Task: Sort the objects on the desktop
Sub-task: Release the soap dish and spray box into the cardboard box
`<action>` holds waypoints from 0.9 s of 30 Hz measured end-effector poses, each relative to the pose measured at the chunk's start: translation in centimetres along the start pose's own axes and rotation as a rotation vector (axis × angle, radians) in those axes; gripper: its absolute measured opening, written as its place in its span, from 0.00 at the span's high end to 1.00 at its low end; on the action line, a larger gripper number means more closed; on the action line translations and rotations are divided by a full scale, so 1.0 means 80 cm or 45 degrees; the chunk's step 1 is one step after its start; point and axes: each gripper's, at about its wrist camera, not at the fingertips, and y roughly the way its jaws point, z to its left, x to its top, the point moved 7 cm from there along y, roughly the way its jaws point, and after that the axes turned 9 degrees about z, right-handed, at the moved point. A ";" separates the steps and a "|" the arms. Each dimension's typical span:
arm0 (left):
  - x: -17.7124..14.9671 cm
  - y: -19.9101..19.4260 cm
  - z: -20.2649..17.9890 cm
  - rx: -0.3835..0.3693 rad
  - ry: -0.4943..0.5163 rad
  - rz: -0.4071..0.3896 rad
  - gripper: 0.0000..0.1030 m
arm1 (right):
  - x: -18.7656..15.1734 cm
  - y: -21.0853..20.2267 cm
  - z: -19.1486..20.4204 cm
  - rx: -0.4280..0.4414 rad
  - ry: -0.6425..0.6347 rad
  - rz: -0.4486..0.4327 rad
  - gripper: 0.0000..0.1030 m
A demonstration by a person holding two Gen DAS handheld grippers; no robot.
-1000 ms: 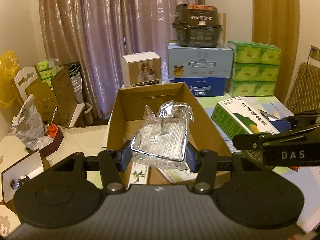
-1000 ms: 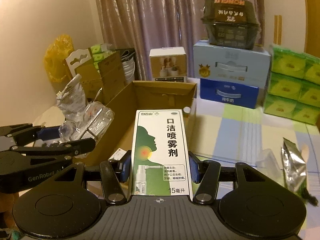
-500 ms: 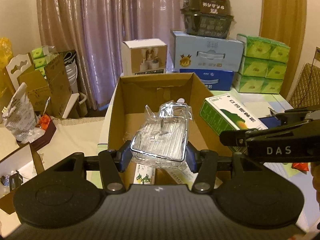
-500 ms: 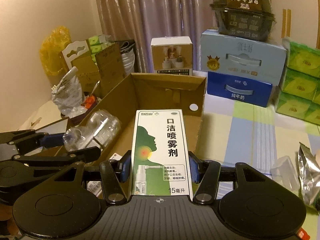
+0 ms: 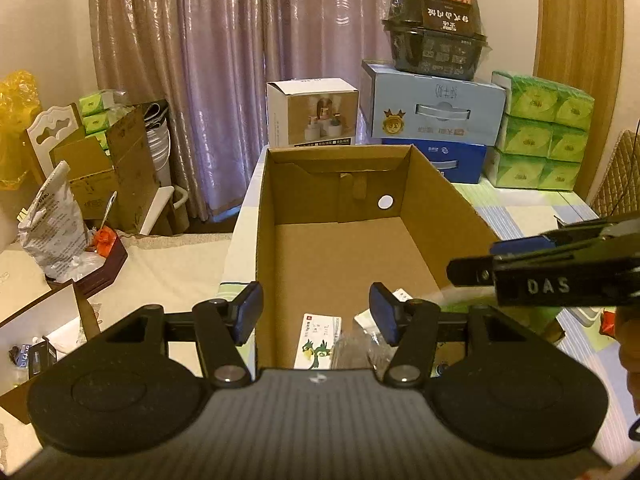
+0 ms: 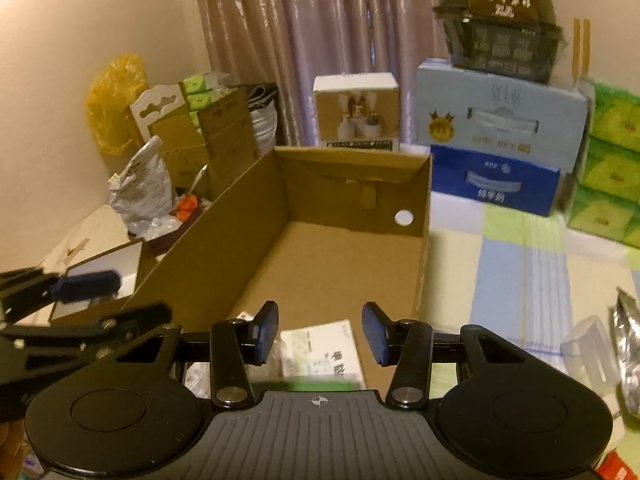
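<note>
Cardboard box [image 5: 344, 240]: open, mostly bare; at its 6 o'clock end lie a green spray carton [image 6: 320, 354], a clear plastic pack [image 5: 356, 350] and a leaflet [image 5: 318, 340]. Left gripper [image 5: 316, 316]: jaws just widened, spread, nothing between. Right gripper [image 6: 320, 332]: jaws just narrowed, still apart, empty. Stacked boxes [image 5: 432, 104] at 12 o'clock; tissue packs [image 5: 540, 128] at 2.

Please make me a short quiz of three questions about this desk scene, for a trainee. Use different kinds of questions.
1. True or false: the left gripper grips a packet.
2. What stands on the light blue box? A) a white box B) a dark food tub C) a yellow bag
3. Where does the bird-printed packet lie?

Key
1. False: its jaws have just been opening, and nothing is between them.
2. B
3. In the cardboard box, at its near end.
</note>
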 end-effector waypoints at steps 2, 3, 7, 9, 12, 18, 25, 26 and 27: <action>-0.002 -0.004 0.002 0.002 -0.004 -0.002 0.47 | 0.002 -0.005 -0.003 0.015 0.026 -0.019 0.56; -0.004 -0.005 0.002 0.001 -0.006 -0.001 0.47 | 0.003 -0.008 -0.006 0.024 0.041 -0.024 0.56; -0.006 -0.011 0.001 0.000 -0.011 -0.005 0.46 | -0.003 -0.028 -0.019 0.017 0.065 -0.050 0.47; -0.007 -0.015 -0.001 -0.002 -0.013 -0.011 0.42 | -0.008 -0.038 -0.026 0.016 0.082 -0.055 0.41; -0.010 -0.022 -0.007 0.003 -0.009 -0.013 0.42 | -0.020 -0.059 -0.037 0.015 0.106 -0.071 0.33; -0.016 -0.041 -0.022 0.009 -0.003 -0.015 0.40 | -0.057 -0.102 -0.057 0.012 0.160 -0.090 0.22; -0.021 -0.068 -0.050 0.013 0.020 -0.028 0.37 | -0.111 -0.145 -0.088 -0.025 0.209 -0.091 0.16; -0.022 -0.071 -0.054 0.012 0.023 -0.030 0.37 | -0.119 -0.149 -0.093 -0.033 0.216 -0.085 0.15; -0.023 -0.074 -0.060 0.009 0.025 -0.032 0.35 | -0.125 -0.153 -0.098 -0.038 0.226 -0.079 0.14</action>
